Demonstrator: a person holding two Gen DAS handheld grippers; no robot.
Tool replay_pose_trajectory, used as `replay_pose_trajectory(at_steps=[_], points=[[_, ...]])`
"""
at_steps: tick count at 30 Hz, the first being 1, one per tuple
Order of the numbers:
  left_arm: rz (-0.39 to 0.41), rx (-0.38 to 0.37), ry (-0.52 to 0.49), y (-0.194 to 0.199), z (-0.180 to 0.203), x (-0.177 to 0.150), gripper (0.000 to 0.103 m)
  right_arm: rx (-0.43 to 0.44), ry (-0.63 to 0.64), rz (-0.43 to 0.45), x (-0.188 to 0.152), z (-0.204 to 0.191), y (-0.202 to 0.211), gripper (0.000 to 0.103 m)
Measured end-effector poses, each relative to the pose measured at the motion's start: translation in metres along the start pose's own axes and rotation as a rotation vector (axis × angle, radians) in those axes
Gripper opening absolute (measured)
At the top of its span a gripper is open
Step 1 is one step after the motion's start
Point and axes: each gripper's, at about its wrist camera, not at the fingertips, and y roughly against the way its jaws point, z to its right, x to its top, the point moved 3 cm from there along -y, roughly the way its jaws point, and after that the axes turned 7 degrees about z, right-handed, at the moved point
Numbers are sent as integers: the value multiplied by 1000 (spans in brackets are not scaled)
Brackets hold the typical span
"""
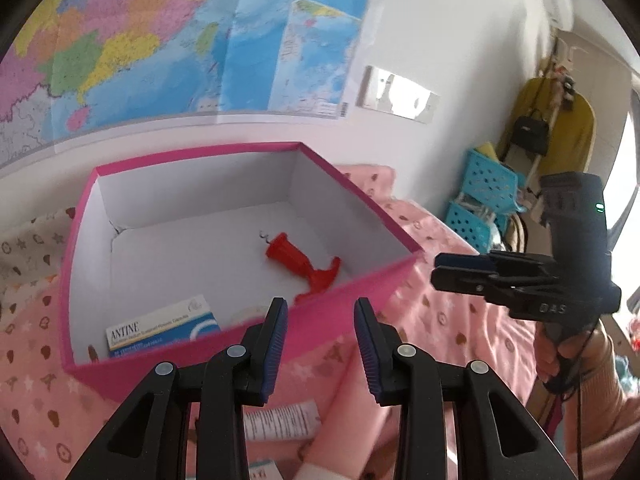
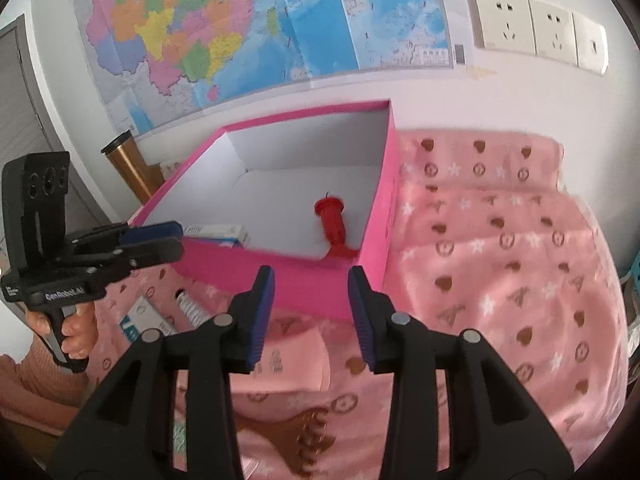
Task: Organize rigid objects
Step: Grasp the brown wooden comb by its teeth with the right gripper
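Lying in the pink box [image 1: 352, 284]: a red corkscrew [image 1: 306, 266], its handle end cut off by the near wall, and a medicine carton [image 1: 160, 330], partly hidden. Below the left gripper [image 1: 320, 344], a tube [image 1: 280, 424], mostly covered. Left gripper released, empty. Right gripper [image 2: 310, 312] likewise released, empty, over pink blanket [image 2: 500, 260].

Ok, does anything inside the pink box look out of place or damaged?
The red corkscrew lies on its side in the pink box, and the box's white lining looks torn at the far left corner. The medicine carton lies flat.
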Motion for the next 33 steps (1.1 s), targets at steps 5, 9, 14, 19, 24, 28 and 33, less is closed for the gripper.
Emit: replay_pose_trajectory(at_steps=[5,9,14,19,24,28,33], points=[[-41,-29,-35,7,15,-22,36,14,-26,-89,-38,1,-2,40],[-93,-44,-48,5,24,-42,36,29,-69,-166,-71,5,-8,41],[-146,-74,-42,2,33,-64,36,39,-127,-217,-95,10,-10,41],[-210,-93,-39,4,37,-88,36,50,-128,-206,-105,3,-10,41],[-235,-104,-32,7,41,-98,36,19,-125,-198,-105,4,-11,26],[-266,-94,-43,7,46,-104,35,34,-146,-186,-103,6,-9,11],[-311,-80,-47,3,44,-112,35,44,-160,-165,-98,8,-6,9]])
